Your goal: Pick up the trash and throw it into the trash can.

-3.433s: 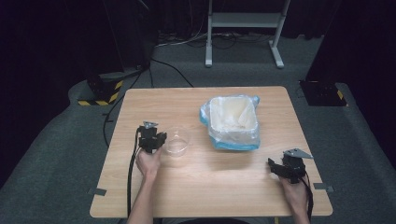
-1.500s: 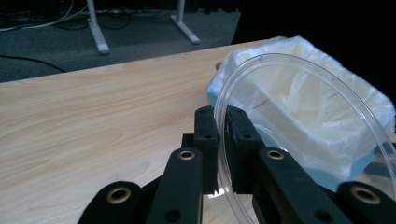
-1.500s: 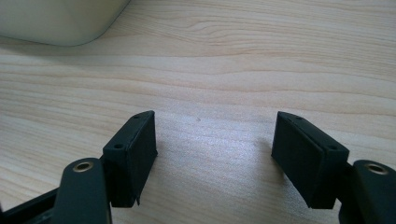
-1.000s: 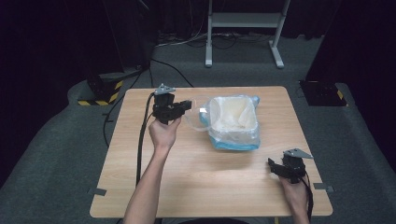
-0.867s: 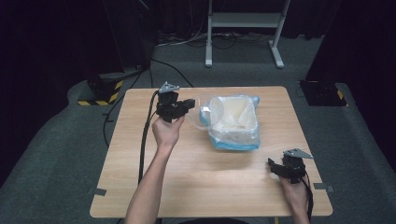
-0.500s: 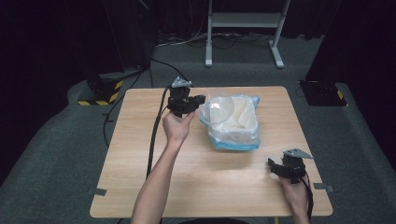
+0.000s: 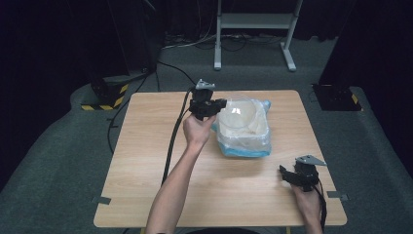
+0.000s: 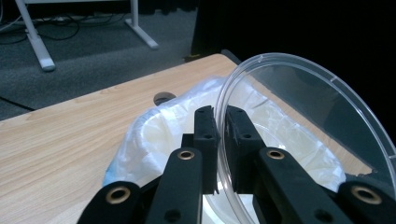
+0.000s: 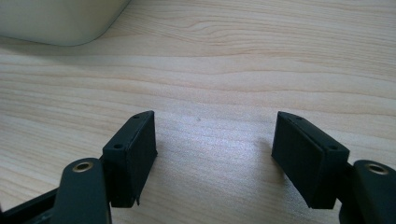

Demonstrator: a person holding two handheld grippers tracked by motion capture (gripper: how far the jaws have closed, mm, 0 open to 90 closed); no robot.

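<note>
Left tool clamps clear bowl (tilted) over lined bin, frame centre; right tool jaws apart.

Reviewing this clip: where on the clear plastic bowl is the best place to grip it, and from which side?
By its thin rim, one jaw inside and one outside the wall. The clear bowl is wide and smooth, so only the edge fits between jaws. The left gripper does just that, clamped on the near rim, holding it tilted over the bag-lined bin.

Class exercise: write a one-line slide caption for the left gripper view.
Left hand-held gripper clamps the rim of a clear plastic bowl above a bag-lined container on a wooden table.
</note>
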